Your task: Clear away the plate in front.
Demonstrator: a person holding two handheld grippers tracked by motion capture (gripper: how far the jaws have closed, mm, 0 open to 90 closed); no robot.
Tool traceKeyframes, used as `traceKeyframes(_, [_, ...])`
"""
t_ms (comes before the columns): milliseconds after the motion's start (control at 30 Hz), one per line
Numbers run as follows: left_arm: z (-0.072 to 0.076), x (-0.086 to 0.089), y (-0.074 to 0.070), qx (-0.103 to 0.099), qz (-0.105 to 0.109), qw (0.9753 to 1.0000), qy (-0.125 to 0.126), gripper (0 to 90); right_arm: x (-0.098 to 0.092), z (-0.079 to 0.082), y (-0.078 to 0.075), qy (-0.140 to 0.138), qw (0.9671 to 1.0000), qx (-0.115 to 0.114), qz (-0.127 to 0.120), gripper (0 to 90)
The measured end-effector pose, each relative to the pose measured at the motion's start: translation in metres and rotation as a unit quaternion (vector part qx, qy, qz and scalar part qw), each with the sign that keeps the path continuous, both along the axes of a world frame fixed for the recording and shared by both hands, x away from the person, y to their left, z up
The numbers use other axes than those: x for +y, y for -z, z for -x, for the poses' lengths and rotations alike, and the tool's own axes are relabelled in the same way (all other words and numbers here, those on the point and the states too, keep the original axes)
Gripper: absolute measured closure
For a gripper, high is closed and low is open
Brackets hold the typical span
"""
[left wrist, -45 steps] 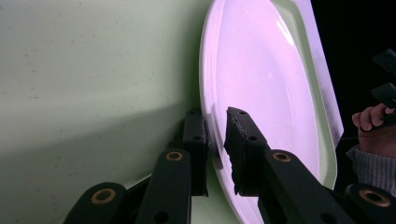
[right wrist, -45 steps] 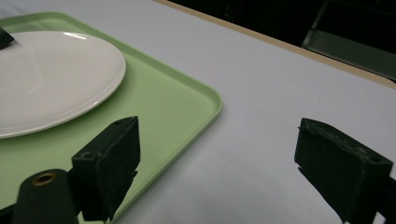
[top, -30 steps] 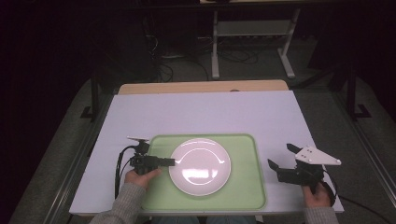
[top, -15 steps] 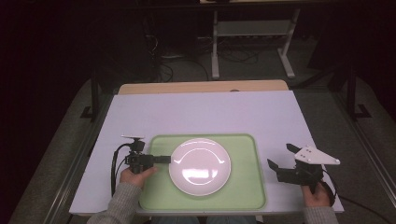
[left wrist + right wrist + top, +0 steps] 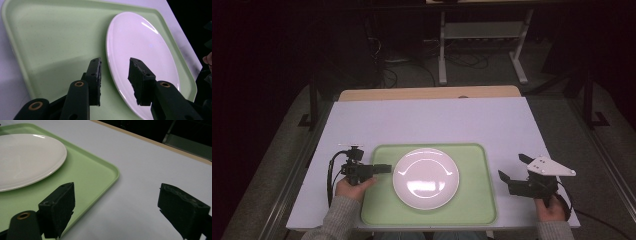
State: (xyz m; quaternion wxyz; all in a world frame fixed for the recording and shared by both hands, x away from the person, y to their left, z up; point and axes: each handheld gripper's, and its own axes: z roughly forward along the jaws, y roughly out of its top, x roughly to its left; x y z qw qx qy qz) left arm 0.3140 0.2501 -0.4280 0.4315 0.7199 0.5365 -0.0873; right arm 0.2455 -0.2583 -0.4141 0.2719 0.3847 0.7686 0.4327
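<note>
The left gripper (image 5: 115, 72) hangs part open, the plate's (image 5: 140, 52) near rim between its jaws over the tray (image 5: 50, 42); the right gripper (image 5: 116, 202) gapes wide beside the tray, above the surface (image 5: 150, 165).

A round white plate (image 5: 426, 177) lies flat on the green tray (image 5: 474, 210).

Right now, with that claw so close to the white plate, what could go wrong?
The left gripper stands open astride the rim of the plate; the glossy rim might slip from the pads when they close. Lifted by one edge, the plate could tilt and drop onto the green tray. The right gripper hovers open beside the tray, apart from it, so nothing steadies the tray if it gets pushed.
</note>
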Motion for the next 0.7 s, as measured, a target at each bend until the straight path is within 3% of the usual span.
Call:
traceKeyframes(200, [0.003, -0.003, -0.011, -0.031, -0.022, 0.9992, 0.012, 59.7, -0.001, 0.0, 0.0, 0.002, 1.0, 0.001, -0.003, 13.4])
traceKeyframes(233, [0.005, -0.003, -0.014, -0.043, -0.034, 0.9984, 0.015, 59.2, 0.0, 0.0, 0.0, 0.001, 1.0, 0.001, -0.002, 13.5])
traceKeyframes(400, [0.007, -0.002, -0.018, -0.062, -0.037, 0.9972, 0.017, 55.6, 0.0, 0.0, -0.001, 0.001, 1.0, 0.002, -0.002, 13.5])
traceKeyframes(567, [0.01, 0.0, -0.024, -0.09, -0.044, 0.9947, 0.02, 51.0, 0.0, -0.001, 0.0, 0.002, 1.0, 0.004, 0.001, 13.4])
traceKeyframes(600, [0.012, 0.001, -0.028, -0.104, -0.05, 0.9932, 0.02, 50.0, 0.0, -0.001, 0.0, 0.002, 1.0, 0.004, 0.001, 13.5])
traceKeyframes(700, [0.013, 0.003, -0.032, -0.118, -0.055, 0.9911, 0.026, 48.1, -0.001, -0.001, 0.0, 0.002, 1.0, 0.004, -0.001, 13.5])
